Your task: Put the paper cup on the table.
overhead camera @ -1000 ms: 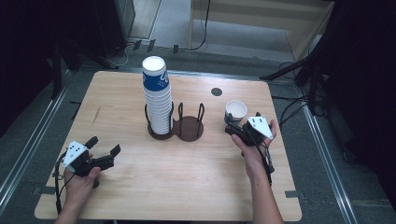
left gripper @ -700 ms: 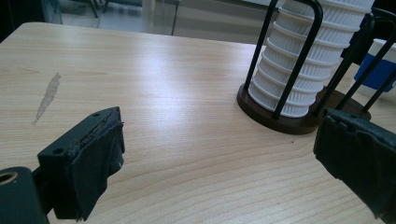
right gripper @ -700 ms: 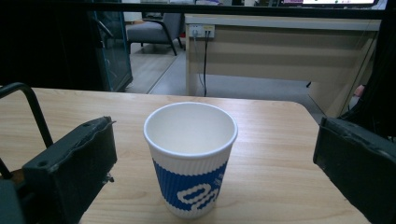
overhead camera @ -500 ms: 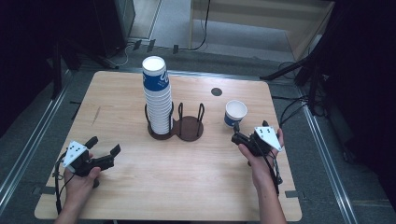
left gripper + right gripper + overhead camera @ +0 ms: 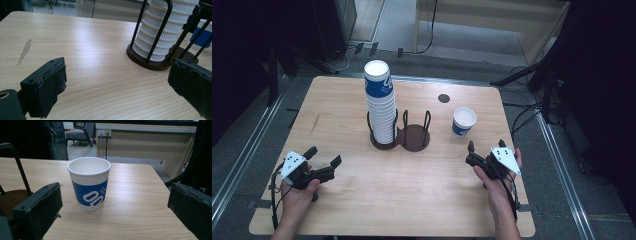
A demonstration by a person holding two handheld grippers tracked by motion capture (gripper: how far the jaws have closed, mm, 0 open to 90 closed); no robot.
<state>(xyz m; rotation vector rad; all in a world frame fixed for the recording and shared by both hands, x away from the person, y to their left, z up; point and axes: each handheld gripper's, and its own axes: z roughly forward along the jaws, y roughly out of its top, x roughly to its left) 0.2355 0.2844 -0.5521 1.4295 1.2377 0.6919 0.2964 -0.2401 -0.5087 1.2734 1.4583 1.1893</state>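
Your right hand-held gripper (image 5: 486, 146) gapes wide, empty, near the upright paper cup (image 5: 463, 121); your left hand-held gripper (image 5: 323, 155) likewise wide.

Cup (image 5: 463, 120) right of cup holder (image 5: 401, 137)

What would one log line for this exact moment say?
right tool: open, empty, short of paper cup | cup: upright on table, untouched | left tool: open, empty | cup stack: in holder

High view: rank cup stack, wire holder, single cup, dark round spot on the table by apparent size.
1. cup stack
2. wire holder, close to the stack in area, so that order is unsure
3. single cup
4. dark round spot
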